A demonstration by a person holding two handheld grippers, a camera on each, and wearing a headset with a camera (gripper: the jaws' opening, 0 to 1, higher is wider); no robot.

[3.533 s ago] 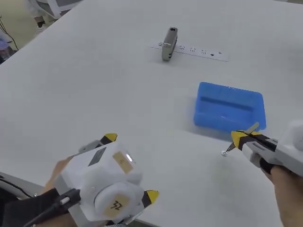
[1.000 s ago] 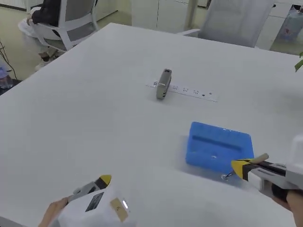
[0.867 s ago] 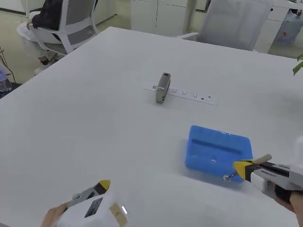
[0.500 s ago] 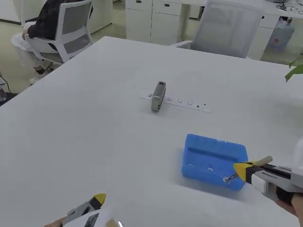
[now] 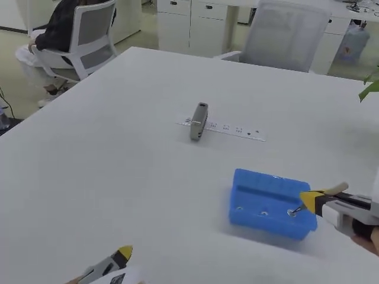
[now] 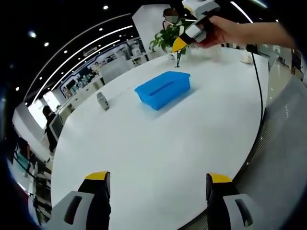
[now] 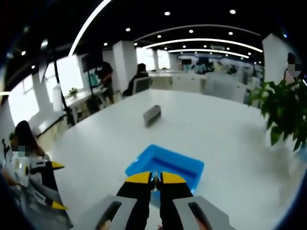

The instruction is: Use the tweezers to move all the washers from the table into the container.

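The washer (image 5: 291,213) above the container (image 5: 256,180).
We see the right gripper (image 5: 312,202) clamping the tweezers (image 5: 299,207), whose tips apparently pinch the washer directly over the container; the left gripper (image 6: 158,178) gapes empty, well apart.

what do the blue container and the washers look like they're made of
The container looks like moulded plastic: an even, saturated blue with a soft sheen and a rounded rim. The washers lying in it look like metal, small silvery-grey rings with a slight glint, though they are too small to be sure. The tweezers also read as thin bare metal.
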